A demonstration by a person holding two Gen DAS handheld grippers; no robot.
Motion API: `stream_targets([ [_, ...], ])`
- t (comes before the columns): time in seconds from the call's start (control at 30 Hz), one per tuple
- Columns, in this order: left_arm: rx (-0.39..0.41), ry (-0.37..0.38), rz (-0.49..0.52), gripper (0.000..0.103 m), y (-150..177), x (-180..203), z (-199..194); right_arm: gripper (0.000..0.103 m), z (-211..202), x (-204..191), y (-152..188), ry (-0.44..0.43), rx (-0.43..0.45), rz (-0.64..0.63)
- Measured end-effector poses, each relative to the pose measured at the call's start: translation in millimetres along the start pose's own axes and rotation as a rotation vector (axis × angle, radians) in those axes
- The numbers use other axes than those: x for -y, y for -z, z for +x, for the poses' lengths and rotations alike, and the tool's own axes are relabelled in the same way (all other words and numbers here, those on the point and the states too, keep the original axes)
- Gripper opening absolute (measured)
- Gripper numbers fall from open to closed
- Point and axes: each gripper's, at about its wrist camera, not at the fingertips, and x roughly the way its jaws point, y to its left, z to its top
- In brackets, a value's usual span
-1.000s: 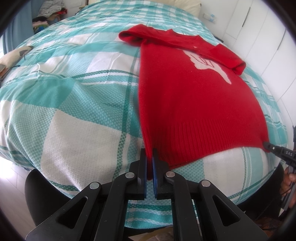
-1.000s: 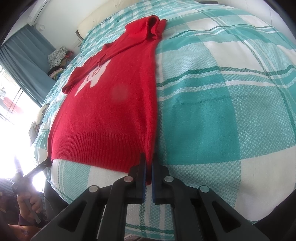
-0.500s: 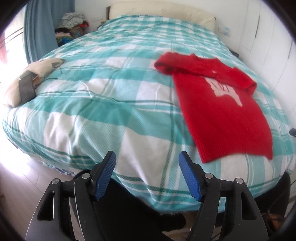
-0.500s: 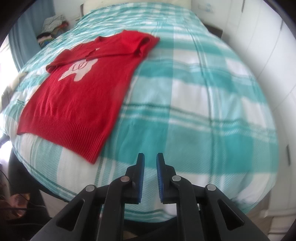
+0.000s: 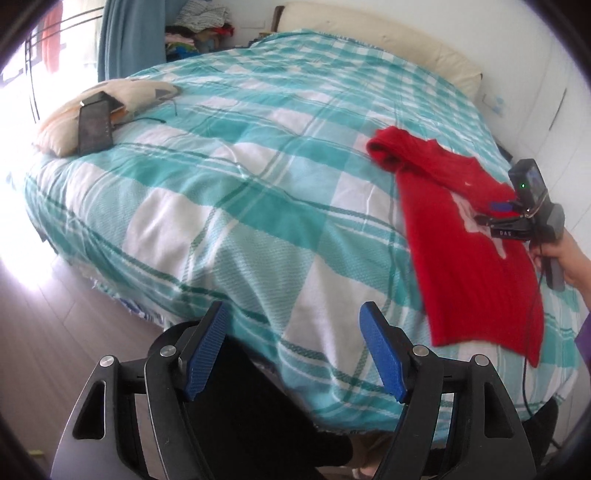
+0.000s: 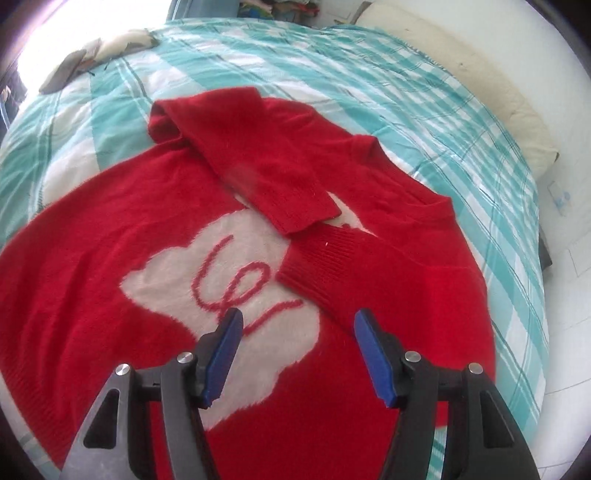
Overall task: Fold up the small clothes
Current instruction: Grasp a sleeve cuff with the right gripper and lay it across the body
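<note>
- On a bed (image 5: 229,206) covered in a teal-and-white checked blanket, a red sweater (image 6: 110,251) is lying flat, front side up, near the foot-end edge.
- Both sleeves are lying folded inward across the sweater's chest, their ribbed cuffs meeting over the top of a white motif (image 6: 173,280) with red stitched lettering.
- Seen from the left wrist camera, the left tool (image 5: 295,350) is hanging off the bed's edge, well apart from the sweater (image 5: 469,251), with its blue pads (image 5: 207,350) spread wide and nothing between them.
- Over the sweater's lower front, the right tool (image 6: 297,358) is hovering with its blue pads (image 6: 373,358) also wide apart, gripping nothing; whether it is touching the knit cannot be told.
- That right tool (image 5: 491,221) is also showing at the edge of the left camera's view, gripped in the person's right hand (image 5: 561,258) above the sweater.
- At the bed's far left corner, a dark flat device (image 5: 94,127) is leaning on a cream cushion (image 5: 122,96).
- A long cream pillow (image 6: 480,85) is lining the head of the bed, and a pile of clothes (image 5: 199,26) is sitting beyond a blue curtain (image 5: 129,33).
</note>
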Motion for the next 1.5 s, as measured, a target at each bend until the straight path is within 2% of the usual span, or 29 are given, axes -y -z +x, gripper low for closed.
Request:
stream_targets([
  [0.07, -0.035, -0.005, -0.036, 0.076, 7.0, -14.7, 5.8, 0.046, 16.0, 8.1, -3.2, -0.03, 0.02, 0.066],
  [0.1, -0.048, -0.004, -0.052, 0.076, 9.5, -20.5, 8.4, 0.023, 15.6, 17.9, -2.3, -0.046, 0.04, 0.136],
  [0.13, -0.059, -0.006, -0.064, 0.076, 11.4, -25.0, 10.8, 0.006, 12.5, 28.9, -1.4, -0.039, 0.058, 0.209],
  [0.2, -0.075, -0.017, -0.079, 0.076, 13.6, -31.0, 15.1, 0.005, -5.6, 57.2, 7.3, -0.091, 0.133, 0.359],
  [0.33, -0.083, -0.014, -0.077, 0.076, 10.9, -30.5, 21.6, 0.005, -57.2, 142.4, 55.4, -0.022, 0.244, 0.626],
  [0.5, -0.074, 0.02, -0.062, 0.076, 3.9, -15.7, 26.0, 0.005, -124.6, 255.0, 179.7, 0.138, 0.305, 1.026],
  [0.57, -0.081, 0.043, -0.05, 0.076, 2.0, -6.5, 29.1, 0.005, -140.4, 280.8, 232.0, 0.21, 0.289, 1.141],
  [0.63, -0.088, 0.06, -0.031, 0.076, 1.3, 4.5, 31.6, 0.005, -146.1, 296.5, 276.9, 0.247, 0.257, 1.235],
  [0.73, -0.1, 0.075, -0.001, 0.076, 1.2, 20.4, 34.5, 0.005, -141.3, 299.8, 324.6, 0.266, 0.206, 1.31],
  [0.87, -0.102, 0.073, 0.027, 0.076, 2.7, 31.1, 32.3, 0.005, -122.1, 288.4, 360.9, 0.24, 0.159, 1.376],
  [1.03, -0.098, 0.037, 0.031, 0.076, 9.1, 22.8, 28.1, 0.005, -96.7, 269.7, 391.4, 0.215, 0.104, 1.452],
  [1.23, -0.106, -0.016, 0.026, 0.076, 12.0, 7.4, 30.3, 0.004, -91.8, 265.0, 408.6, 0.193, 0.142, 1.494],
  [1.3, -0.089, -0.039, 0.055, 0.076, 6.8, 8.8, 27.8, 0.004, -92.9, 264.8, 412.1, 0.18, 0.145, 1.502],
  [1.37, -0.05, -0.053, 0.104, 0.076, -6.0, 14.8, 22.2, 0.009, -97.7, 261.6, 415.6, 0.182, 0.148, 1.501],
  [1.5, 0.086, -0.056, 0.228, 0.076, -51.1, 43.3, 3.2, 0.025, -120.6, 244.0, 418.2, 0.293, 0.113, 1.456],
])
